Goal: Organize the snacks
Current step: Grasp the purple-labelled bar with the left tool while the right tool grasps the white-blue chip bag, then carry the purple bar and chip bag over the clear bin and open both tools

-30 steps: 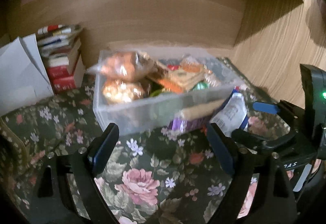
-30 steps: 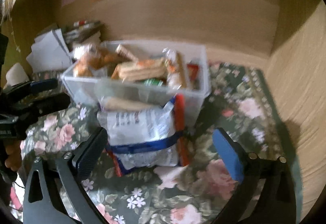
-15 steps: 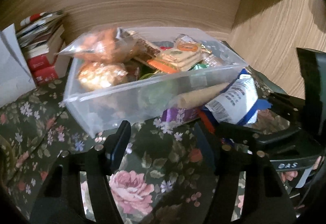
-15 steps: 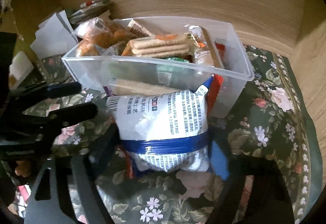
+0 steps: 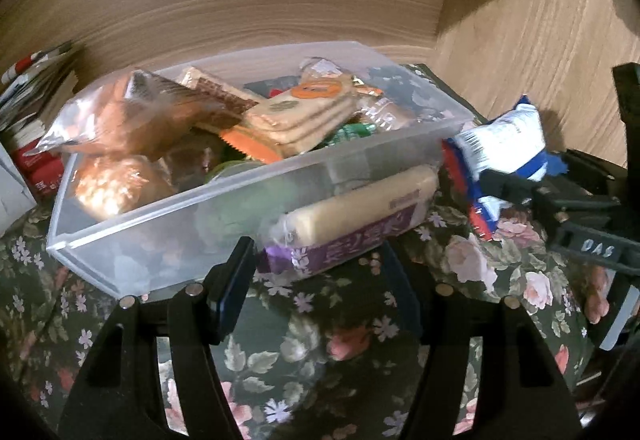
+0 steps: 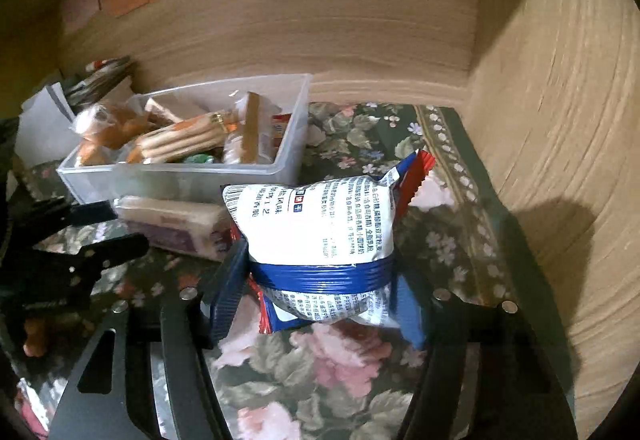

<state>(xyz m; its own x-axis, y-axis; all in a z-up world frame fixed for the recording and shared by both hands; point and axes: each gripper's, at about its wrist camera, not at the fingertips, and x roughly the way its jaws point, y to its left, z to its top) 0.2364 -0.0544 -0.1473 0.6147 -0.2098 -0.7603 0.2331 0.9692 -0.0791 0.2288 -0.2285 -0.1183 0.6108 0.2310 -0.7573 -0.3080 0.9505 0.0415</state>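
Observation:
A clear plastic bin (image 5: pixel 168 224) full of snack packs sits on a floral cloth; it also shows in the right wrist view (image 6: pixel 292 143). A purple-and-tan biscuit pack (image 5: pixel 352 220) lies against the bin's front wall, between my left gripper's (image 5: pixel 320 288) fingers, which stand partly closed around its near end without clearly pressing it. My right gripper (image 6: pixel 316 292) is shut on a white-and-blue snack bag (image 6: pixel 316 228) and holds it above the cloth, right of the bin. The bag also shows in the left wrist view (image 5: pixel 504 143).
Wooden walls (image 6: pixel 560 119) close the back and right side. Books and papers (image 5: pixel 28 95) are stacked left of the bin. The floral cloth (image 6: pixel 440 167) stretches right of the bin to the wall.
My right gripper closed on the white-and-blue bag and lifted it off the cloth. My left gripper moved forward to the biscuit pack and its fingers narrowed around it.

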